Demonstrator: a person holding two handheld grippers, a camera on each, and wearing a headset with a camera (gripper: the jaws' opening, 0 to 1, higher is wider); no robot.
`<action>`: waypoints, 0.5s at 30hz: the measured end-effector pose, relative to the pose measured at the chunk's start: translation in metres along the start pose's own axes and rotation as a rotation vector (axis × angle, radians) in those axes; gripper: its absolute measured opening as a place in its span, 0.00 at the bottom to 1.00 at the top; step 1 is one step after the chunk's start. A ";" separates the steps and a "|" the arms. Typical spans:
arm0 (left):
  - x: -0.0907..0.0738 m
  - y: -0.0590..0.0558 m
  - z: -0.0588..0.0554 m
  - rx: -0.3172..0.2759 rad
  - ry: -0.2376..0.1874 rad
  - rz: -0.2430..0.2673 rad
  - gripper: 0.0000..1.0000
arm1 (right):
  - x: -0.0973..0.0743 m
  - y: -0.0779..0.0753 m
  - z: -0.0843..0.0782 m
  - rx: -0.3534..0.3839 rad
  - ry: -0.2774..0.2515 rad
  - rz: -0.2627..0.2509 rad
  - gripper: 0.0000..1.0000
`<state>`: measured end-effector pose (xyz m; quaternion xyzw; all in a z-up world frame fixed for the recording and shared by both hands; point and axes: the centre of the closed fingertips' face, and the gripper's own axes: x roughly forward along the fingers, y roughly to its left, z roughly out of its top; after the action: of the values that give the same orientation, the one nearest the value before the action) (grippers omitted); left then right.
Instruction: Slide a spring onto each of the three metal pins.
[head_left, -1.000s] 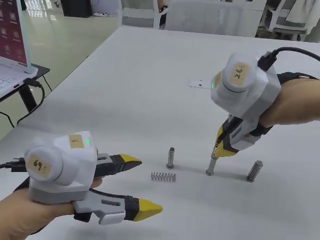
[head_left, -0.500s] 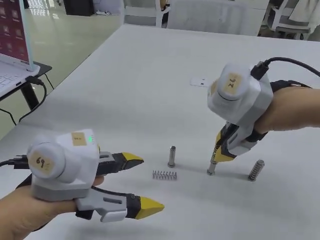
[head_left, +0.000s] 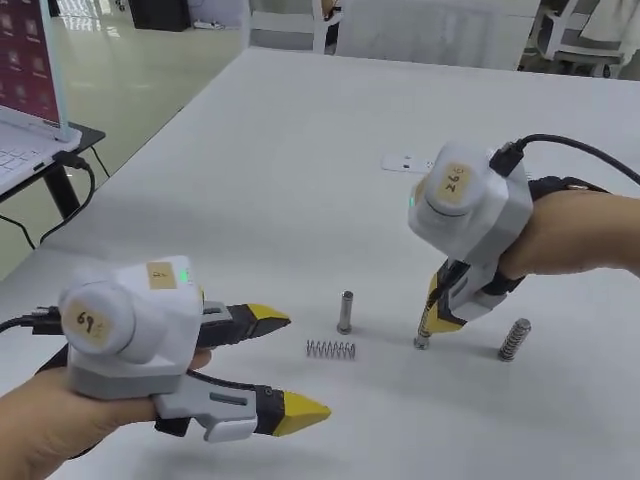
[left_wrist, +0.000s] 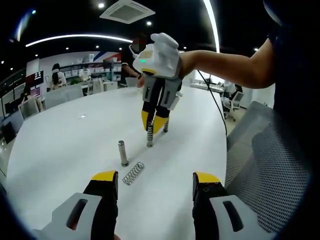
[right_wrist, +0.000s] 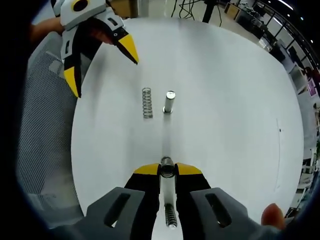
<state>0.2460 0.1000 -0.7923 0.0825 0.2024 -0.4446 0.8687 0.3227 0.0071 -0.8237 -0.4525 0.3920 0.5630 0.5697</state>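
The right gripper (head_left: 432, 322) was pinched on a spring (left_wrist: 149, 134) partway down the middle pin (head_left: 422, 341). To do this well, the push should run straight down the pin's axis with a light grip, so the coils neither bound nor tipped the pin. The left gripper (head_left: 300, 365) hung spread at 8 o'clock of the bare pin (head_left: 345, 312). A loose spring (head_left: 330, 349) lay at that pin's 7 o'clock. The end pin (head_left: 513, 340), at 3 o'clock, already wore its spring.
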 end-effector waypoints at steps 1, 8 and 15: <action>0.000 0.000 0.000 0.000 0.000 0.000 0.55 | 0.001 0.000 -0.001 0.002 0.003 0.001 0.09; 0.000 0.000 0.000 -0.001 0.001 -0.001 0.55 | 0.006 -0.002 -0.002 0.006 0.005 0.003 0.09; 0.001 0.000 -0.001 0.000 0.004 -0.003 0.55 | 0.010 -0.003 -0.005 0.014 0.010 0.007 0.09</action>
<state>0.2462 0.0997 -0.7932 0.0832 0.2042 -0.4458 0.8675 0.3266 0.0053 -0.8344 -0.4499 0.4004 0.5602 0.5688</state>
